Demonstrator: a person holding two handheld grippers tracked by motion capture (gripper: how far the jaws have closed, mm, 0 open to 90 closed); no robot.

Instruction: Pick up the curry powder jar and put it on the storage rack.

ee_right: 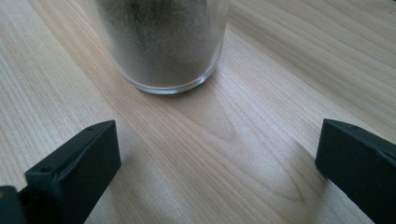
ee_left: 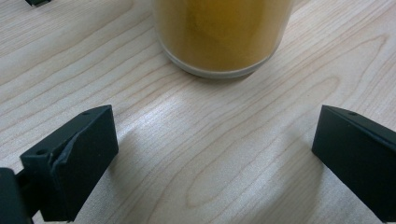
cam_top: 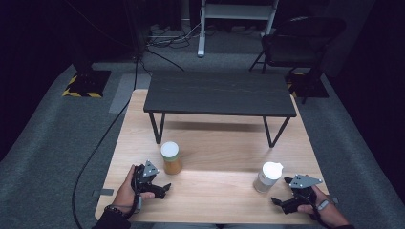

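Observation:
A clear jar of yellow-orange powder with a white lid [cam_top: 170,157] stands on the light wooden table [cam_top: 215,191]. In the left gripper view its base [ee_left: 219,37] is just beyond my jaws. My left gripper [cam_top: 162,187] lies low on the table, open, nothing between its jaws [ee_left: 215,154]. A second jar with grey-brown contents and a white lid [cam_top: 268,177] stands at the right; its base [ee_right: 163,46] shows close ahead in the right gripper view. Beside it my right gripper [cam_top: 282,194] is open and empty [ee_right: 217,163].
A low black table [cam_top: 219,93] stands on the far half of the wooden top. A black cable [cam_top: 102,143] trails along the left side on the grey carpet. A dark chair [cam_top: 298,40] stands at the back right.

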